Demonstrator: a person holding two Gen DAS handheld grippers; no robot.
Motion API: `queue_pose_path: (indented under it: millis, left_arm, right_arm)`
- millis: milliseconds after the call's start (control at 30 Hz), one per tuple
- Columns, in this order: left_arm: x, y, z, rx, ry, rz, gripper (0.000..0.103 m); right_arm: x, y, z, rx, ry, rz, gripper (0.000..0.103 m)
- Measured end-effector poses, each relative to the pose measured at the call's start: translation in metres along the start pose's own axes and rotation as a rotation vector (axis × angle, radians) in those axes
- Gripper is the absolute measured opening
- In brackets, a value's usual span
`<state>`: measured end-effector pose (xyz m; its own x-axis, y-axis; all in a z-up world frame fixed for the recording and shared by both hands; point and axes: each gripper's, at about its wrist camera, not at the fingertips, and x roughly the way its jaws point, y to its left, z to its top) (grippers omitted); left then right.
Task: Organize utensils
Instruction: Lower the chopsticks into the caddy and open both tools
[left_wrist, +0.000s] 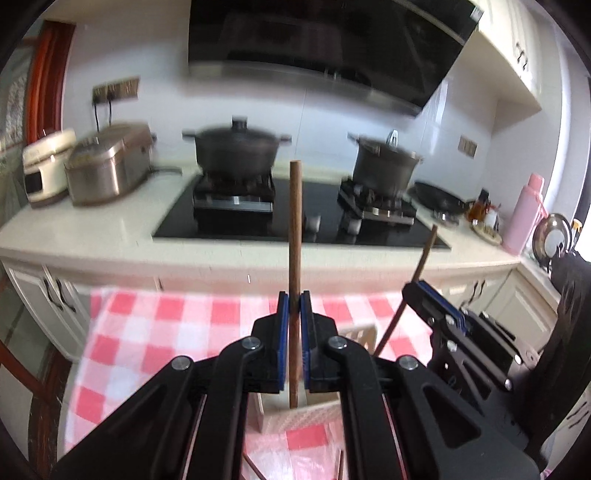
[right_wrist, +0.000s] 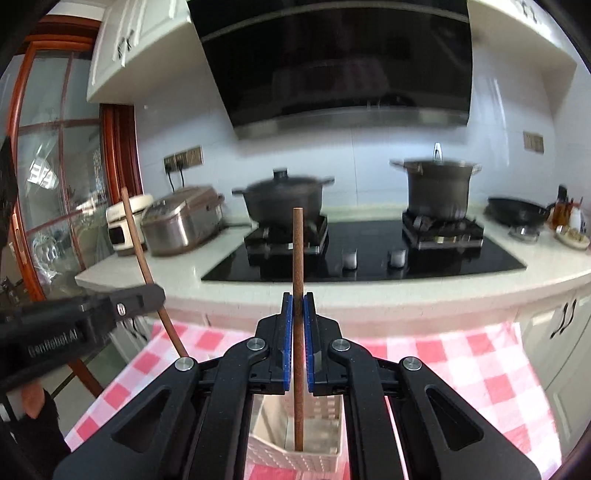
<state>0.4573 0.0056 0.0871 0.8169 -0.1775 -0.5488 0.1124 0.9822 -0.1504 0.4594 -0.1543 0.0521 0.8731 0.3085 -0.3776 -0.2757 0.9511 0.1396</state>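
Note:
In the left wrist view my left gripper (left_wrist: 294, 300) is shut on a brown wooden chopstick (left_wrist: 295, 221) that stands upright between the blue pads. Its lower end hangs over a white perforated holder (left_wrist: 295, 419). To the right, my right gripper (left_wrist: 424, 291) grips a second chopstick (left_wrist: 425, 254), which leans. In the right wrist view the right gripper (right_wrist: 298, 301) is shut on its chopstick (right_wrist: 298, 251), whose lower tip is inside the white holder (right_wrist: 295, 458). The left gripper (right_wrist: 147, 295) shows at the left with its tilted chopstick (right_wrist: 137, 236).
The holder stands on a table with a red-and-white checked cloth (right_wrist: 461, 362). Behind it runs a counter (left_wrist: 92, 236) with a black hob, two dark pots (left_wrist: 236, 149) (right_wrist: 437, 188), rice cookers (left_wrist: 110, 166), a pan (left_wrist: 437, 195) and a pink flask (left_wrist: 526, 214). A hand (right_wrist: 31, 400) shows at the lower left.

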Motion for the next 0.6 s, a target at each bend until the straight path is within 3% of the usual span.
queue_pose_path:
  millis: [133,267,333,367,433,467,600]
  left_arm:
    - [0.033,0.011,-0.017,-0.028,0.097,-0.010,0.006]
    - [0.051,0.018,-0.026,-0.030,0.130,0.013,0.007]
    - [0.054,0.021,-0.026,-0.033,0.127,0.036,0.016]
    - [0.054,0.023,-0.025,-0.037,0.124,0.040,0.021]
    - [0.051,0.027,-0.023,-0.051,0.111,0.051,0.040]
    - [0.050,0.030,-0.022,-0.059,0.100,0.055,0.043]
    - [0.043,0.039,-0.021,-0.074,0.086,0.068,0.047]
  right_arm:
    - [0.020,-0.006,-0.010,0.020,0.061,-0.019,0.007]
    - [0.029,-0.011,-0.009,0.043,0.086,-0.016,0.007]
    - [0.035,-0.013,-0.007,0.040,0.097,-0.027,0.013]
    - [0.038,-0.014,-0.007,0.041,0.101,-0.033,0.017]
    - [0.039,-0.018,-0.006,0.059,0.102,-0.027,0.043]
    - [0.037,-0.021,-0.007,0.070,0.092,-0.020,0.060]
    - [0.029,-0.027,-0.009,0.072,0.078,-0.028,0.060]
